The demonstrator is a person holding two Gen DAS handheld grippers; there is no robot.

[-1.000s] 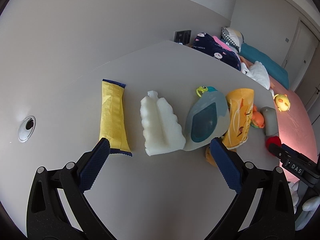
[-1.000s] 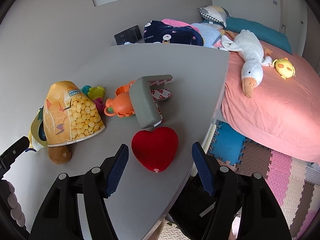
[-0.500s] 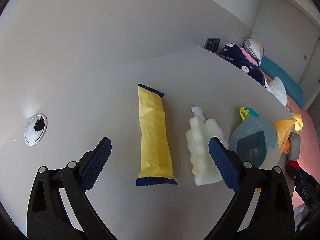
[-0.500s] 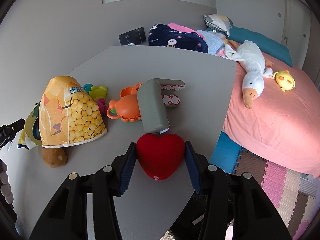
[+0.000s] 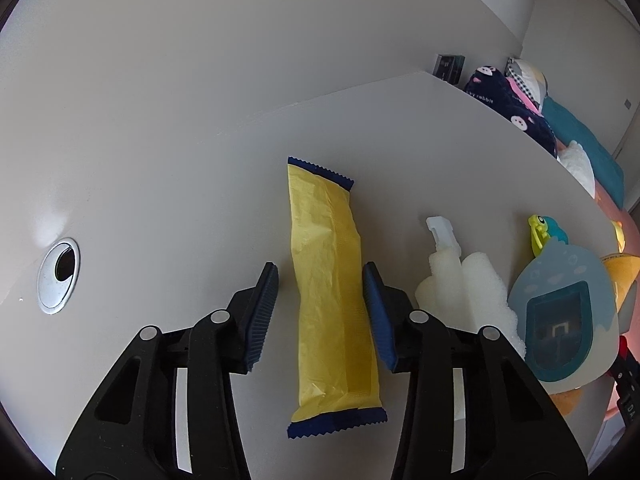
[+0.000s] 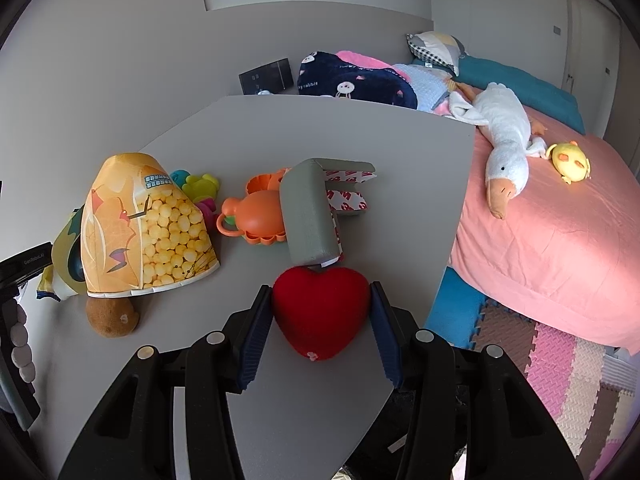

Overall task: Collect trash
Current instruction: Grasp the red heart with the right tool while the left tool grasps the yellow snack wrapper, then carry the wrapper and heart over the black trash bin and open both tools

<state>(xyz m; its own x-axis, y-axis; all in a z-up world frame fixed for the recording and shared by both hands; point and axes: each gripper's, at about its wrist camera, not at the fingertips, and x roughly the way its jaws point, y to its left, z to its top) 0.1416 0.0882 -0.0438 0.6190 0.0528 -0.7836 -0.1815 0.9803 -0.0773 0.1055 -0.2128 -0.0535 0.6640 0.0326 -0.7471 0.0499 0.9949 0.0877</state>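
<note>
- The left gripper (image 5: 320, 286) was closing around the yellow wrapper (image 5: 332, 280), which lay flat on the grey table (image 5: 180, 200); a small gap still showed on the left side.
- White foam (image 5: 468, 292) lay just right of it.
- The right gripper (image 6: 320, 306) seemed to pinch the red heart (image 6: 320, 308).

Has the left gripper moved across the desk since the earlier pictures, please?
Yes. The left gripper shifted towards the cable hole, from the white foam to straddle the yellow wrapper, its fingers closing.
</note>
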